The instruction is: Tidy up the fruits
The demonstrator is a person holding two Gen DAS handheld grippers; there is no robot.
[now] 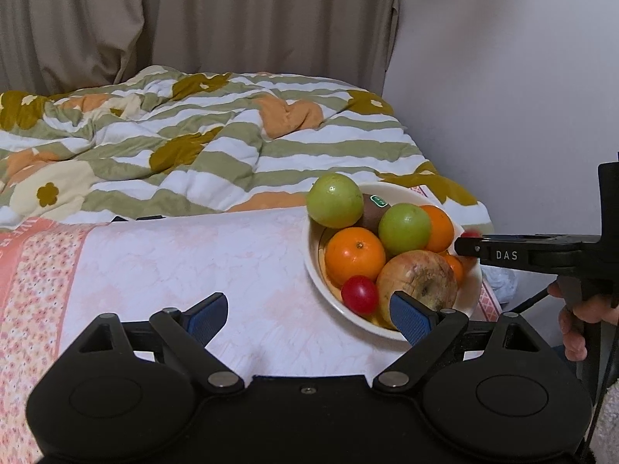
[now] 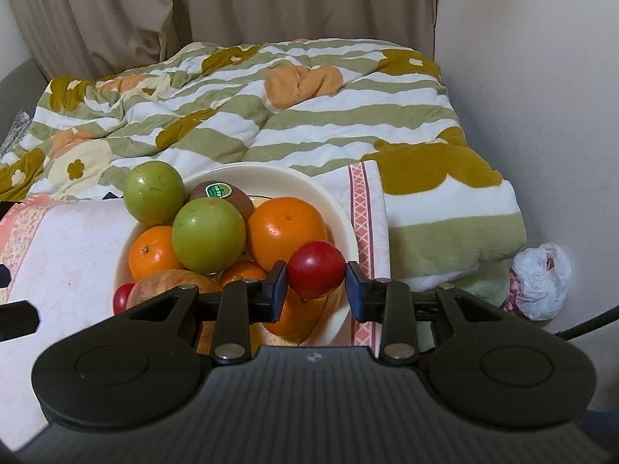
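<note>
A cream bowl (image 1: 314, 270) (image 2: 342, 208) stands on a pink-patterned cloth (image 1: 193, 255). It holds two green apples (image 2: 154, 192) (image 2: 209, 235), oranges (image 2: 287, 232) (image 1: 355, 255), a stickered kiwi (image 2: 228, 193), a brownish apple (image 1: 419, 280) and a small red fruit (image 1: 359, 294). My left gripper (image 1: 307, 303) is open over the cloth, its right pad by the bowl's near rim, with nothing between the pads. My right gripper (image 2: 316, 279) hovers over the bowl's right side. A second red fruit (image 2: 316, 268) sits between its pads on an orange, with slim gaps at the pads.
A striped floral quilt (image 1: 216, 143) covers the bed behind the bowl, with beige curtains (image 1: 193, 19) and a white wall (image 1: 503, 96) beyond. A white plastic bag (image 2: 541, 282) lies at the lower right. A hand (image 1: 580, 324) grips the right tool's handle.
</note>
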